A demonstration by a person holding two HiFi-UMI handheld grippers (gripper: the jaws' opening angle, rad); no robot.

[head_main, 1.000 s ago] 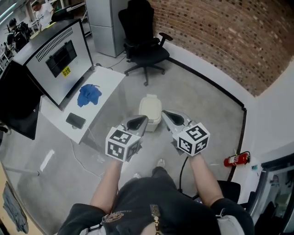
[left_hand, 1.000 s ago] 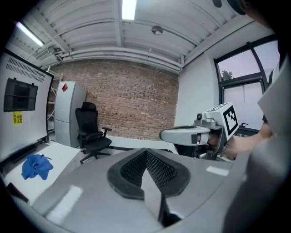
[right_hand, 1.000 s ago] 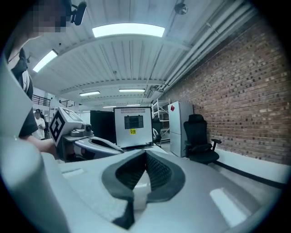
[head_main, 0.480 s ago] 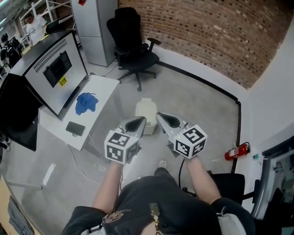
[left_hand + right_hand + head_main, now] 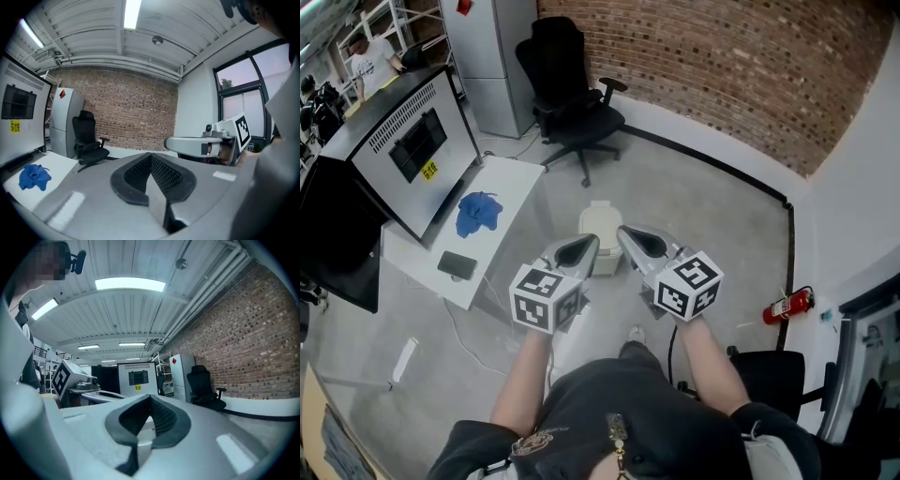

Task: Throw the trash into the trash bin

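Note:
A small white lidded trash bin (image 5: 598, 223) stands on the grey floor, just beyond both gripper tips in the head view. A crumpled blue piece (image 5: 478, 211) lies on the white table (image 5: 517, 173) at the left; in the left gripper view the blue piece (image 5: 34, 177) sits low at the left edge. My left gripper (image 5: 579, 250) and right gripper (image 5: 636, 240) hang side by side in the air over the floor, pointing roughly level. The left gripper (image 5: 151, 161) is shut with nothing in it. The right gripper (image 5: 151, 401) also looks shut and holds nothing.
A black flat device (image 5: 456, 265) lies on the table's near end. A large white cabinet with a screen (image 5: 408, 145) stands beside the table. A black office chair (image 5: 572, 103) stands by the brick wall. A red fire extinguisher (image 5: 787, 305) lies at the right wall.
Both grippers have risen a little and the head view has lifted slightly toward the brick wall. Nothing was taken hold of or let go.

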